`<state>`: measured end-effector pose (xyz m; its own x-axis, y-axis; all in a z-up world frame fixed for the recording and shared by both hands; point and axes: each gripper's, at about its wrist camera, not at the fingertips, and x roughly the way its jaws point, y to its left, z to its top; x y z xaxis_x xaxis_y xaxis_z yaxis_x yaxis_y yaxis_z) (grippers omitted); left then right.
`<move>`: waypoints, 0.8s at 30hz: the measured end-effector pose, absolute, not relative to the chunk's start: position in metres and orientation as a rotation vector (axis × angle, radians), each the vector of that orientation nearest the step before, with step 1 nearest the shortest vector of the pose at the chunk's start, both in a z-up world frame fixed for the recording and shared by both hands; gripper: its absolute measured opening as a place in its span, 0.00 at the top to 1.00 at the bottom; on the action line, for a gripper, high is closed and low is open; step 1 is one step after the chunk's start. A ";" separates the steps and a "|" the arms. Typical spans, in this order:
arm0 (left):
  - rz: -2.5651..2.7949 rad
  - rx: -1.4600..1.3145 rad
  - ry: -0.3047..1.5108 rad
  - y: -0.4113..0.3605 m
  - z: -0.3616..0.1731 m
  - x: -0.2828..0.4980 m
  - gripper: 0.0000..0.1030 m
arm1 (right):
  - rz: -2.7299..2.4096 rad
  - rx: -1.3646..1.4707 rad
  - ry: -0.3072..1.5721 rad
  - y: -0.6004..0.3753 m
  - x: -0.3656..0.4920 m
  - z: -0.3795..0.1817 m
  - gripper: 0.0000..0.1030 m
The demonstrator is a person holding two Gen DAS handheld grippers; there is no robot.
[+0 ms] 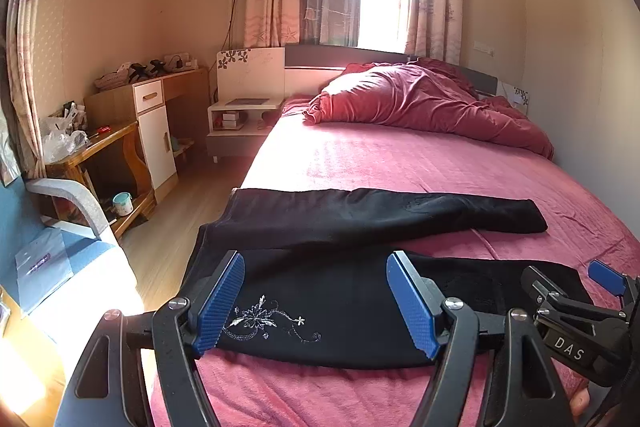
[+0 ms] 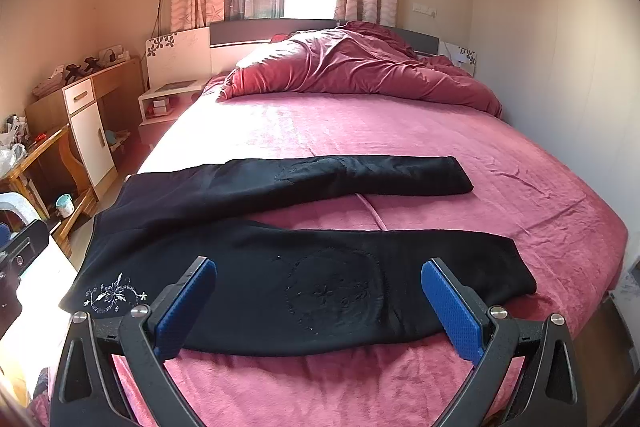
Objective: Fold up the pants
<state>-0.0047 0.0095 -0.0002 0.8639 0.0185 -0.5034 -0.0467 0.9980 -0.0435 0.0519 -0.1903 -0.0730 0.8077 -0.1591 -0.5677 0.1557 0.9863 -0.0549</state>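
Note:
Black pants (image 2: 280, 267) lie flat on the pink bed, legs spread apart and pointing right, waist at the left bed edge. White flower embroidery (image 1: 264, 319) marks the near hip. My left gripper (image 1: 316, 307) is open, just above the near hip area, holding nothing. My right gripper (image 2: 320, 307) is open above the near leg around its knee patch, holding nothing. The right gripper also shows in the left wrist view (image 1: 576, 291) at the right edge. The far leg (image 2: 360, 175) lies further up the bed.
A crumpled red duvet (image 2: 360, 67) lies at the head of the bed (image 2: 520, 167). A white nightstand (image 1: 244, 123), wooden desk (image 1: 120, 155) and cabinet stand left of the bed. A wall runs along the right side. A blue chair (image 1: 60, 227) is near left.

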 end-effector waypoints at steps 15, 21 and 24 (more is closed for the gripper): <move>0.041 -0.052 0.521 0.010 -0.001 -0.003 0.27 | -0.159 0.000 0.601 -0.191 0.052 -0.069 0.00; 0.038 -0.055 0.523 0.011 0.000 -0.002 0.27 | -0.158 0.005 0.603 -0.193 0.051 -0.070 0.00; 0.038 -0.053 0.522 0.011 0.000 -0.002 0.27 | -0.157 0.005 0.603 -0.194 0.051 -0.069 0.00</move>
